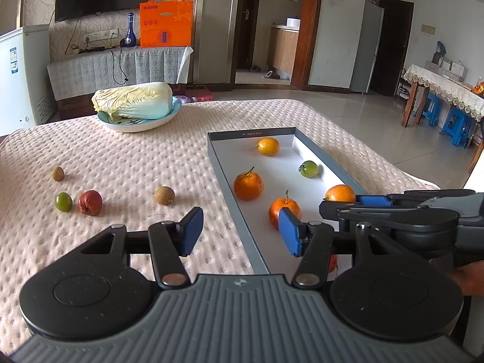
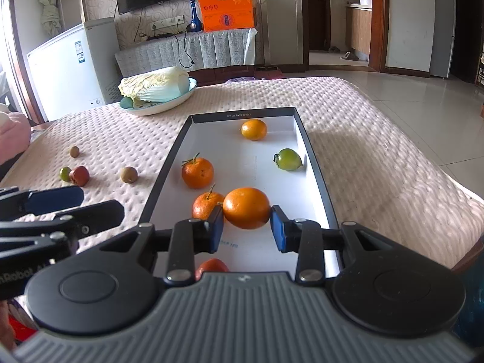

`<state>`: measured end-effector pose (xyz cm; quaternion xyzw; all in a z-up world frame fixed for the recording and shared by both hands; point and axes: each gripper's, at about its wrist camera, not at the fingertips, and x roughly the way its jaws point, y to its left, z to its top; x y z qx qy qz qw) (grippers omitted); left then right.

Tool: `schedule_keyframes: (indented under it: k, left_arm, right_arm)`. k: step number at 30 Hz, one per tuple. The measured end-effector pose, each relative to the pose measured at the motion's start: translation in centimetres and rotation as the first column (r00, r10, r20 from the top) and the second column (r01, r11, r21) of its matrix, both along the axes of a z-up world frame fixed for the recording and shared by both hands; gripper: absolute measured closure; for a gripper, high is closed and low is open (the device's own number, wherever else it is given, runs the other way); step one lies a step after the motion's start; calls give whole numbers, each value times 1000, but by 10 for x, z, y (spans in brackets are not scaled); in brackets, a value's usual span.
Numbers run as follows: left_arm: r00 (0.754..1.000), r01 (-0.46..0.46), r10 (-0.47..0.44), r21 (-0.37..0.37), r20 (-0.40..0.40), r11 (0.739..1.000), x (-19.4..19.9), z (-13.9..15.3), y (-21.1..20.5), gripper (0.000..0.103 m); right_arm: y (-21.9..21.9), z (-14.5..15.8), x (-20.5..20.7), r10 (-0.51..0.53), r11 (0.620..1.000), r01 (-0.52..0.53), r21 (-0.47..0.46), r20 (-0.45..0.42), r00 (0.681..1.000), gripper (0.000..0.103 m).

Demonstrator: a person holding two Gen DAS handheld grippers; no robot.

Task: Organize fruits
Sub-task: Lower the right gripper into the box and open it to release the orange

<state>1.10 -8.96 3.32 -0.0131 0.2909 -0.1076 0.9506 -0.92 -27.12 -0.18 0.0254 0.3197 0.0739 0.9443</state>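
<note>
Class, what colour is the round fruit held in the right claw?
Orange fruit; clearest in the right wrist view.

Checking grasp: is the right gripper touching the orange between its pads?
Touching. In the right wrist view both blue pads of the right gripper press against the orange sides, no gap.

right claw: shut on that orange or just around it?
Shut on it. In the right wrist view both blue pads of the right claw press the sides of the orange, over the box.
</note>
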Motion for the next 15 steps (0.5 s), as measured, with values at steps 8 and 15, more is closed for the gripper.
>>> schedule_keyframes:
  k: [8,15]
  left_arm:
    - [1000,15,-15,-2,-2,1000,0,0,-3,42]
    - [1000,21,-21,4,-5,1000,0,-2,-3,42]
  right_arm:
    - [4,0,2,-4,1000,4,4,0,1000,66]
    - [2,-2,8,-32,999,32,16,-2,999,66]
